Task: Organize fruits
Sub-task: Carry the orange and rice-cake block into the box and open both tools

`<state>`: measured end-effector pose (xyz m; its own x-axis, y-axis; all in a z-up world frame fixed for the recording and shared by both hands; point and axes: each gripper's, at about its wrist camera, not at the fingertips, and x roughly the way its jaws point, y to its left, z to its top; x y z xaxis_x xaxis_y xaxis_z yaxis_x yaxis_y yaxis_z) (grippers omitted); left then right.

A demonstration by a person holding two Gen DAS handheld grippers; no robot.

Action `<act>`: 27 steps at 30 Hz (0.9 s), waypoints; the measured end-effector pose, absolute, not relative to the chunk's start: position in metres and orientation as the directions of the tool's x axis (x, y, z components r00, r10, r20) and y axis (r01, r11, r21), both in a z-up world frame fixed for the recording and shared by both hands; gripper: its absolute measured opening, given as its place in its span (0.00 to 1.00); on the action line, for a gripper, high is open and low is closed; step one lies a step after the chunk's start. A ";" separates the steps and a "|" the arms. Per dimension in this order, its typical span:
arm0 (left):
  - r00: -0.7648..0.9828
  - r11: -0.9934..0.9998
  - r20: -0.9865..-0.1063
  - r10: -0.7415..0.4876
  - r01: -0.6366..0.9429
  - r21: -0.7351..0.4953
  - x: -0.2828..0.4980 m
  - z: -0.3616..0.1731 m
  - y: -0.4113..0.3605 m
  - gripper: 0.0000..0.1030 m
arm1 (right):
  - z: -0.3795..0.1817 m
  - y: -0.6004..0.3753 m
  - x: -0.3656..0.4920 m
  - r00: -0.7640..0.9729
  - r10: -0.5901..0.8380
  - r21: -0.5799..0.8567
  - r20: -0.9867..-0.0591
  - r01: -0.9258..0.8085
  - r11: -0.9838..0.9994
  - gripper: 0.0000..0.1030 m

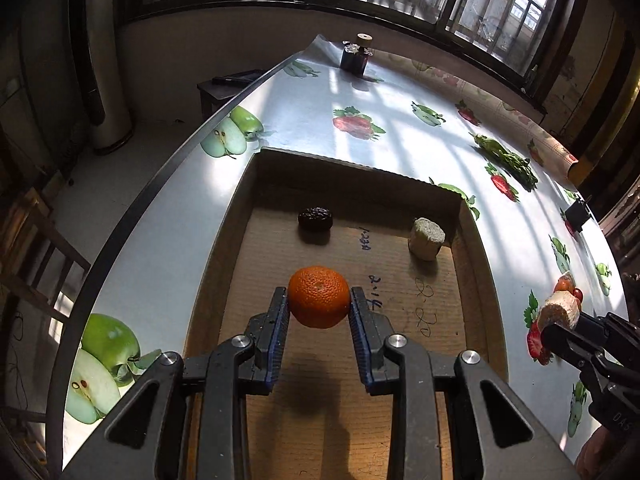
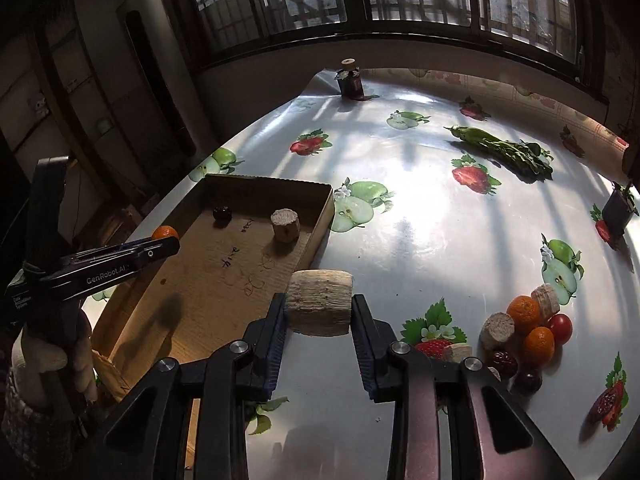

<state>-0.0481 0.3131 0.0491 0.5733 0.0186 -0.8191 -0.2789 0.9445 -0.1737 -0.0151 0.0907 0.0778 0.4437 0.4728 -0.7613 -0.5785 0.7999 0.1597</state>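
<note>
On the fruit-print table (image 2: pixel 420 240), both hands are mid-delivery: the left gripper (image 1: pixel 319 302) pinches a mandarin (image 1: pixel 319 297) above the box (image 1: pixel 466 216), the right gripper (image 2: pixel 319 308) pinches a pale chunk (image 2: pixel 320 302) beside the box's 3 o'clock wall, each needing lowering and release inside.

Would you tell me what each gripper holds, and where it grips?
Left gripper clamps the mandarin across its sides; right gripper clamps the pale cylindrical chunk by its flat ends.

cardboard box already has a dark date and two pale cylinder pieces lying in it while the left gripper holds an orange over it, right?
Not quite: the cardboard box holds the dark date and only one pale cylinder piece, as the left wrist view shows. The left gripper does hold the orange over it.
</note>
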 end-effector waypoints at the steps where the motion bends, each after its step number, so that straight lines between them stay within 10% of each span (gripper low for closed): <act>1: 0.561 0.943 -0.828 0.015 -0.283 -0.174 -0.045 0.045 0.316 0.28 | 0.073 0.103 -0.016 0.431 0.475 0.156 -0.768 -0.593 0.790 0.33; 21: 0.540 0.912 -0.842 0.003 -0.347 -0.219 -0.040 0.032 0.341 0.38 | 0.018 0.188 0.007 0.398 0.370 0.042 -0.840 -0.631 0.774 0.34; 27: 0.613 0.890 -0.790 0.021 -0.371 -0.264 -0.061 0.060 0.343 0.49 | 0.042 0.172 0.004 0.444 0.415 0.071 -0.794 -0.611 0.789 0.56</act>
<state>-0.0608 0.3434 0.0598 0.6131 0.0214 -0.7897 -0.3712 0.8902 -0.2641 0.0044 0.1715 0.0422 0.4439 0.4150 -0.7942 -0.6106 0.7888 0.0709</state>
